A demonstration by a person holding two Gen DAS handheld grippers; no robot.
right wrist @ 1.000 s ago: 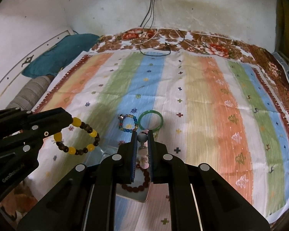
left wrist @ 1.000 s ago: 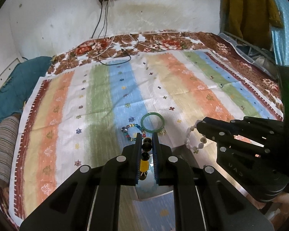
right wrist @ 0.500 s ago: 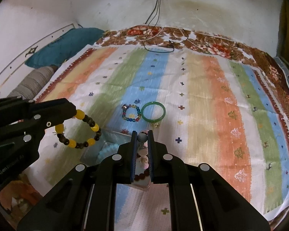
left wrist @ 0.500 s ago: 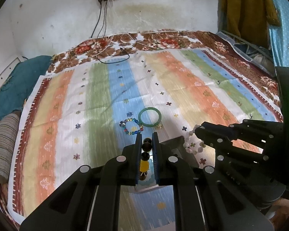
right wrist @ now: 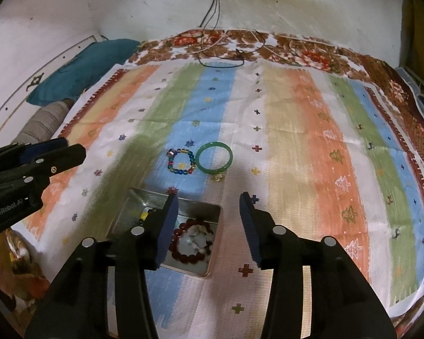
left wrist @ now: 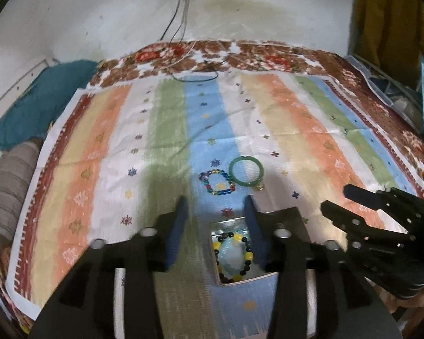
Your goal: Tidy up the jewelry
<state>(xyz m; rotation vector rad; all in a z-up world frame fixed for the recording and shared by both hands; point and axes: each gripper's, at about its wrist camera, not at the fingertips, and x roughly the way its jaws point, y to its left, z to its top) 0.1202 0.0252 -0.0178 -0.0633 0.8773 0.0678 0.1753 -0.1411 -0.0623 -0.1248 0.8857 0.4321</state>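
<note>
A metal tin [right wrist: 214,254] lies on the striped cloth just under both grippers. It holds a yellow and dark bead bracelet [left wrist: 234,257], a dark red bead bracelet [right wrist: 181,250] and pale beads [right wrist: 198,236]. A green bangle [left wrist: 246,171] [right wrist: 214,158] and a multicoloured bead bracelet [left wrist: 219,182] [right wrist: 181,161] lie side by side on the cloth just beyond the tin. My left gripper [left wrist: 216,202] is open and empty above the tin. My right gripper [right wrist: 209,197] is open and empty above the tin.
The striped cloth [right wrist: 311,141] covers a bed against a white wall. A teal pillow [left wrist: 39,104] and a striped roll [left wrist: 8,189] lie at the left edge. Cables [right wrist: 220,62] trail at the far edge. Clothes [left wrist: 387,17] hang at the right.
Both grippers opened. The yellow and dark bracelet left the left gripper and the pale bead bracelet left the right gripper; both now lie in the tin.
</note>
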